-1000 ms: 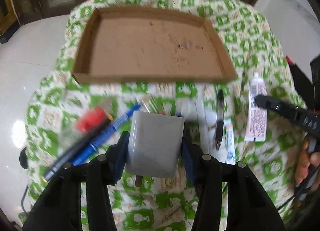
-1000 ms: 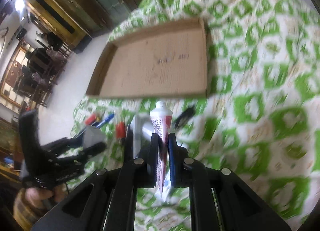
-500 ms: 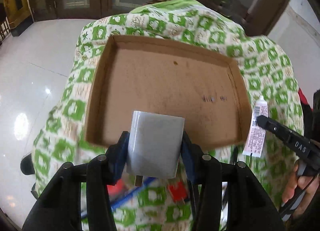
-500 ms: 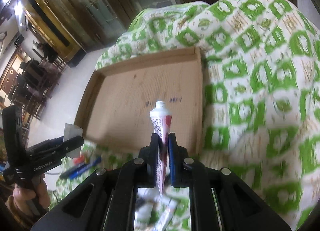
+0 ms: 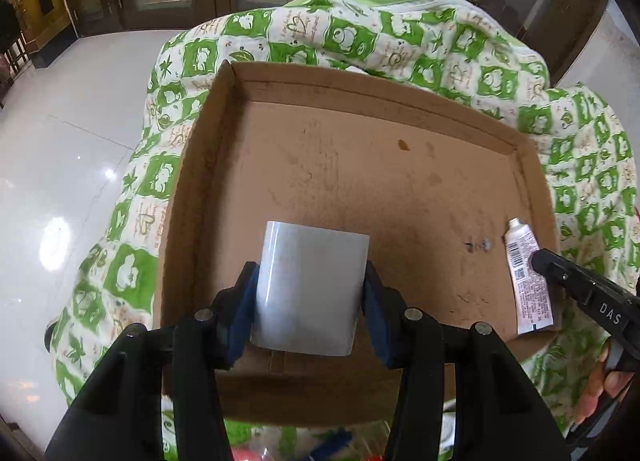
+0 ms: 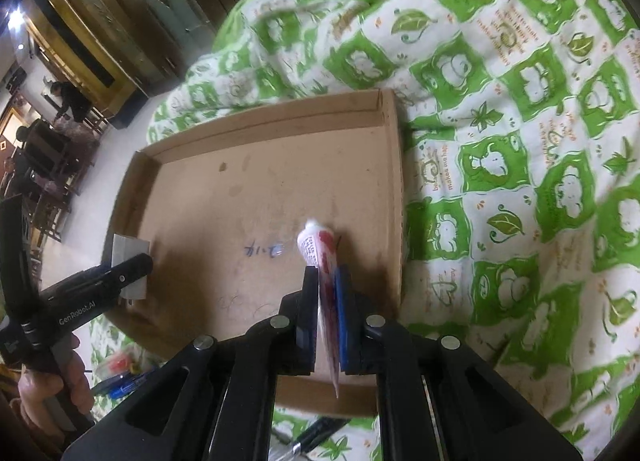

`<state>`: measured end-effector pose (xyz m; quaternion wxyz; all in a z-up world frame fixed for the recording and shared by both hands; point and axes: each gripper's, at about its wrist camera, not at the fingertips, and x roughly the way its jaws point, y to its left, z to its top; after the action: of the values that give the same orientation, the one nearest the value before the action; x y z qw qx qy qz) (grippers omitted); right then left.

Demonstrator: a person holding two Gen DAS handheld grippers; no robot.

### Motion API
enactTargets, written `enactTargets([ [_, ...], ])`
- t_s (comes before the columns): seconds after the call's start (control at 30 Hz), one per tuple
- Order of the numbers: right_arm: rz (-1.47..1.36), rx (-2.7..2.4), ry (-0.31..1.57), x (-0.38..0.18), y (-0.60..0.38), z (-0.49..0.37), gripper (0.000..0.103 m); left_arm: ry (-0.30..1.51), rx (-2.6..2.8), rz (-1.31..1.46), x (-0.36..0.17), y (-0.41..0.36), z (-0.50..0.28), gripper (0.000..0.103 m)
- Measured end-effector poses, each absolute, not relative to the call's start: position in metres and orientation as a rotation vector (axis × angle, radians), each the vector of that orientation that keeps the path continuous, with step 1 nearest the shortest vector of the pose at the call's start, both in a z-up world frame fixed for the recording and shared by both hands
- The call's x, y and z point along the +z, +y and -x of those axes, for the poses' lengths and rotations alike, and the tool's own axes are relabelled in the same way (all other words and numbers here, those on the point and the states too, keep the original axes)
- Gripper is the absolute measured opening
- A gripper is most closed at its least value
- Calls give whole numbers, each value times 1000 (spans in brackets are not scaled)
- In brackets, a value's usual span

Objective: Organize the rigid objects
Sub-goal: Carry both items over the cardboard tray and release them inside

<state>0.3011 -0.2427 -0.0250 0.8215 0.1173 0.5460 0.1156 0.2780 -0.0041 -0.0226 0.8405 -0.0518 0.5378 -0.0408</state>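
A shallow cardboard tray (image 5: pixel 372 101) lies on a green and white checked cloth; it also shows in the right wrist view (image 6: pixel 256 129). My left gripper (image 5: pixel 310 293) is shut on a white charger block (image 5: pixel 310 285) and holds it over the tray's near left part; the block also shows in the right wrist view (image 6: pixel 128 257). My right gripper (image 6: pixel 328 289) is shut on a white and red tube (image 6: pixel 320 249) over the tray's near right part. The tube also shows in the left wrist view (image 5: pixel 526 273).
Blue pens (image 6: pixel 124 381) and a red item (image 6: pixel 116 361) lie on the cloth (image 6: pixel 520 141) in front of the tray, with a dark pen (image 6: pixel 316 433) nearer me. White tiled floor (image 5: pixel 60 141) lies beyond the cloth's left edge. Dark wooden doors stand behind.
Both grippers have moved forward from the loose items on the cloth to above the tray, each still holding its object. The tube has dropped lower toward the tray floor.
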Motion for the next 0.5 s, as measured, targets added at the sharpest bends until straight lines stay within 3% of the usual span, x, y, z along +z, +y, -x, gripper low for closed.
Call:
enactTargets([
  [0.33, -202, 206, 1169, -32, -239, -307, 8, 1141, -78, 77, -31, -5, -280, 48],
  [0.5, -251, 197, 1186, -38, -243, -306, 13, 1136, -71, 119, -27, 3, -274, 48],
])
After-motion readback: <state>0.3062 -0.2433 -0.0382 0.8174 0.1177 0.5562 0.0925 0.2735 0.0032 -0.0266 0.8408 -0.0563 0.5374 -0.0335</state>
